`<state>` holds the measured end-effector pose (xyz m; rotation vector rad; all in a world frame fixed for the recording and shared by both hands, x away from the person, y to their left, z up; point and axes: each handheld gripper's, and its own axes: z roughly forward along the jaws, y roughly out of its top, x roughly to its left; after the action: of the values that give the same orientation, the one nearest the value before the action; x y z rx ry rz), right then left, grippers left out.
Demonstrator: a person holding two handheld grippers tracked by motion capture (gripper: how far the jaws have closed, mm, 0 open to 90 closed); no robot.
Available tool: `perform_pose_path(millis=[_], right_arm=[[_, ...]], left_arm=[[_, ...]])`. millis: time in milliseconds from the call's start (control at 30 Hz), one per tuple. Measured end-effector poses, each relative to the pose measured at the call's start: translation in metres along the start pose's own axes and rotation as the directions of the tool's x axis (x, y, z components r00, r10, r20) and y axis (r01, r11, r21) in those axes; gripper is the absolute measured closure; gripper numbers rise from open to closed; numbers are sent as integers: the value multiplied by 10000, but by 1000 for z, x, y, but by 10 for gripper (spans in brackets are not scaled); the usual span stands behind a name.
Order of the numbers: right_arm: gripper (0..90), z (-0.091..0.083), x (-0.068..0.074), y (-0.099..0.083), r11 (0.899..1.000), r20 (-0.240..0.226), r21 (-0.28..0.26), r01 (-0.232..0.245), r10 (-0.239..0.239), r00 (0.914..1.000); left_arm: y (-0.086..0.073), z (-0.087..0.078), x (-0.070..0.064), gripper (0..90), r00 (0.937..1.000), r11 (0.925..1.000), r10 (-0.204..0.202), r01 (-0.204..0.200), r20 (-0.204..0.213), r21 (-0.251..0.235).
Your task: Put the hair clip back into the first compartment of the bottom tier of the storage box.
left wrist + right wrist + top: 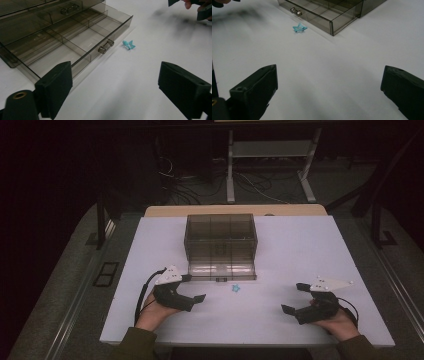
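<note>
A smoky clear drawer cabinet stands mid-table, its bottom drawer pulled out toward me. The divided drawer looks bare inside, and its small handle faces a little light-blue paper star lying on the white top just in front. My left gripper is open, left of the star, with nothing between its jaws. Farther right, my right gripper is open too, resting low on the table. The star and drawer lie ahead of its open jaws.
A white board covers the table, with a wooden edge showing behind the cabinet. Beyond it are metal desk legs and loose cables on a dark floor. The other hand's gripper shows far off.
</note>
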<state>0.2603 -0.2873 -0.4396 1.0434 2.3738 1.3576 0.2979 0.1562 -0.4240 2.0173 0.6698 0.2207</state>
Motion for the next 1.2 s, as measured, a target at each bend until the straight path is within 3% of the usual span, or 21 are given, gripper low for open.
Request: perform_pose_path(millis=[367,1200], right_arm=[[4,0,-1,0,10000,4,10,-6,6,10000],[4,0,0,1,10000,43,-23,11,-11,10000]], left_arm=[[4,6,-3,221,9995,9999,-19,23,327,-120],[13,16,-6,323,9989,9994,-25,42,479,-354]])
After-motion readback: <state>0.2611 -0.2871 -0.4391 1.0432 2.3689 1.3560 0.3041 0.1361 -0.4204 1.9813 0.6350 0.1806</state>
